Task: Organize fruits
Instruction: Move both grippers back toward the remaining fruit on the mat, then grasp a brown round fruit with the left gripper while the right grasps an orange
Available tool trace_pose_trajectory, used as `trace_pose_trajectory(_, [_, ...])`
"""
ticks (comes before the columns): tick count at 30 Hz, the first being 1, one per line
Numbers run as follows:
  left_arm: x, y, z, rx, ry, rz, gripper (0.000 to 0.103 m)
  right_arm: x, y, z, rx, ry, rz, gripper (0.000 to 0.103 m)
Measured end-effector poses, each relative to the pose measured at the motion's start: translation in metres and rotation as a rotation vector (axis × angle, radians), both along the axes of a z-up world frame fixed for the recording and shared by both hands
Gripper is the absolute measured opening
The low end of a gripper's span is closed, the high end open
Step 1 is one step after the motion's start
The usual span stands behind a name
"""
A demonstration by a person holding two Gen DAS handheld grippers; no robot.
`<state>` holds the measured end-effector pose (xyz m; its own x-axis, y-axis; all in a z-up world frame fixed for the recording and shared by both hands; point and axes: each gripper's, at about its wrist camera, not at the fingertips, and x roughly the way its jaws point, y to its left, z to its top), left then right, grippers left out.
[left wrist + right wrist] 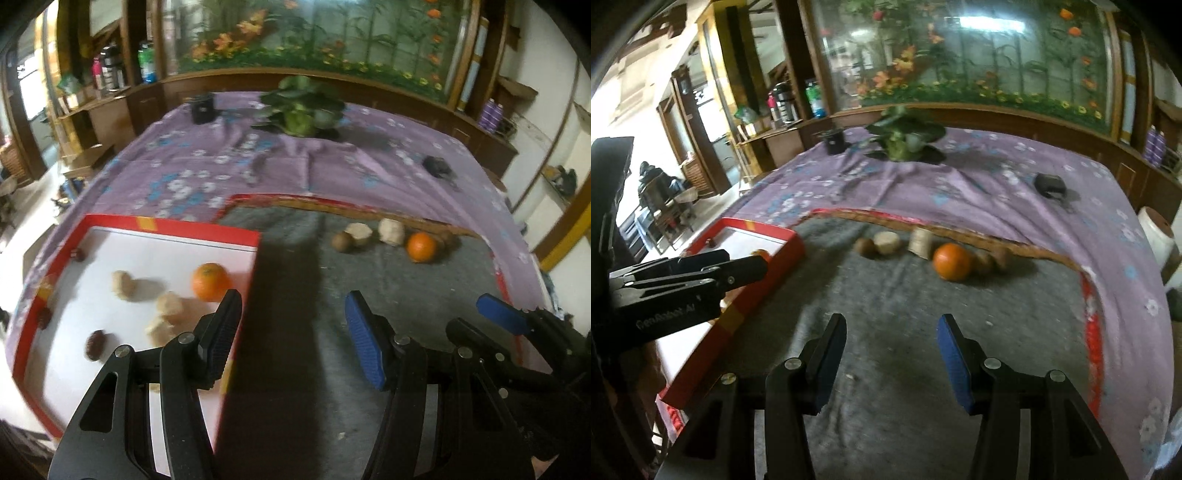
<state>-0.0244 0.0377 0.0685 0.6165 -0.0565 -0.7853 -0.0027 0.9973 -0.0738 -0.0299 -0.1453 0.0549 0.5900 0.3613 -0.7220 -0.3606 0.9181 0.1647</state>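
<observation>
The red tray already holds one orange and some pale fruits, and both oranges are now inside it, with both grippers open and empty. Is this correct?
Not quite. Only one orange is in the red tray. The second orange lies on the grey mat among the other fruits, as the right wrist view shows. The rest holds: pale fruits are in the tray, and the left gripper and right gripper are open and empty.

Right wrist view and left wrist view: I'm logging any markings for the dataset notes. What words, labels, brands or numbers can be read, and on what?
"GenRobot.AI", roughly: pale lettering on the side of the left gripper body, blurred, so the reading is uncertain.
Bottles on the shelf: labels too small and blurred to read.
Red tray: yellow patches on the rim, no legible text.
Black container on the purple cloth: no readable marking.
Nothing else legible in either view.
</observation>
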Motion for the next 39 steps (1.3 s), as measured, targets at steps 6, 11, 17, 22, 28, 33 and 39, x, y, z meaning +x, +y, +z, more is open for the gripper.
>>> trace_pose_trajectory(6, [0.025, -0.018, -0.010, -0.019, 0.028, -0.077, 0.058, 0.004, -0.025, -0.007, 0.063, 0.030, -0.041, 0.050])
trace_pose_trajectory(11, [0.053, -0.029, -0.022, -0.026, 0.077, -0.175, 0.058, 0.009, -0.034, -0.007, 0.075, 0.032, -0.050, 0.050])
trace_pose_trajectory(17, [0.081, -0.035, -0.036, -0.009, 0.094, -0.241, 0.058, 0.024, -0.039, -0.012, 0.072, 0.043, -0.050, 0.050])
trace_pose_trajectory(22, [0.092, -0.042, -0.048, 0.070, 0.106, -0.276, 0.058, 0.034, -0.043, -0.018, 0.076, 0.055, -0.060, 0.050])
trace_pose_trajectory(28, [0.100, -0.045, -0.053, 0.059, 0.112, -0.307, 0.057, 0.044, -0.045, -0.025, 0.072, 0.072, -0.061, 0.050])
trace_pose_trajectory(33, [0.104, -0.050, -0.060, 0.084, 0.142, -0.335, 0.020, 0.046, -0.045, -0.026, 0.072, 0.074, -0.057, 0.050])
trace_pose_trajectory(39, [0.100, -0.040, -0.057, 0.054, 0.138, -0.299, 0.020, 0.054, -0.041, -0.025, 0.068, 0.083, -0.052, 0.050])
